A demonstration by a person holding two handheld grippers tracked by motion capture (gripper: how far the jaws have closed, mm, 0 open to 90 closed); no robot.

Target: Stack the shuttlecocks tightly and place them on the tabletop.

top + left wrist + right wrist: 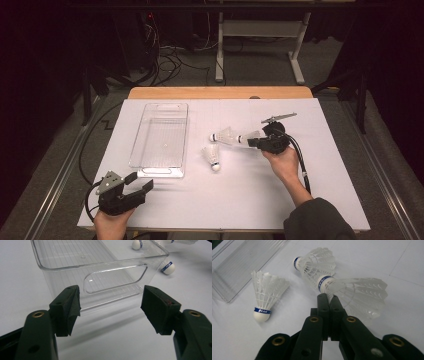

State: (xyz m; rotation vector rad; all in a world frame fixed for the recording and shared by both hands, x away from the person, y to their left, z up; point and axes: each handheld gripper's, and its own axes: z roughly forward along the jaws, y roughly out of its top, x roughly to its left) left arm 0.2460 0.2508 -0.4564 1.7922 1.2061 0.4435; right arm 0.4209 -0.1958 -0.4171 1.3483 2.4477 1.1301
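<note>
Three shuttlecocks lie out on the bench (280, 200) in the high view, and the clear tray (161, 170) holds none, so the work of filling it looks barely begun. There the right gripper (256, 142) has its fingers at the nearest shuttlecock (248, 137); a second shuttlecock (223, 135) lies just past their tips and a third shuttlecock (212, 157) off to their side, toward the tray. The left gripper (139, 183) rests short of the tray's near end.

The left gripper view adds what the high view leaves vague: its fingers (67, 310) are spread wide with nothing between them, aimed at the tray's handle cut-out (115, 278).

The right gripper view shows its fingers (328, 315) clenched on the skirt edge of the nearest shuttlecock, close behind its blue-banded cork. I judge all three remain to be carried over.
</note>
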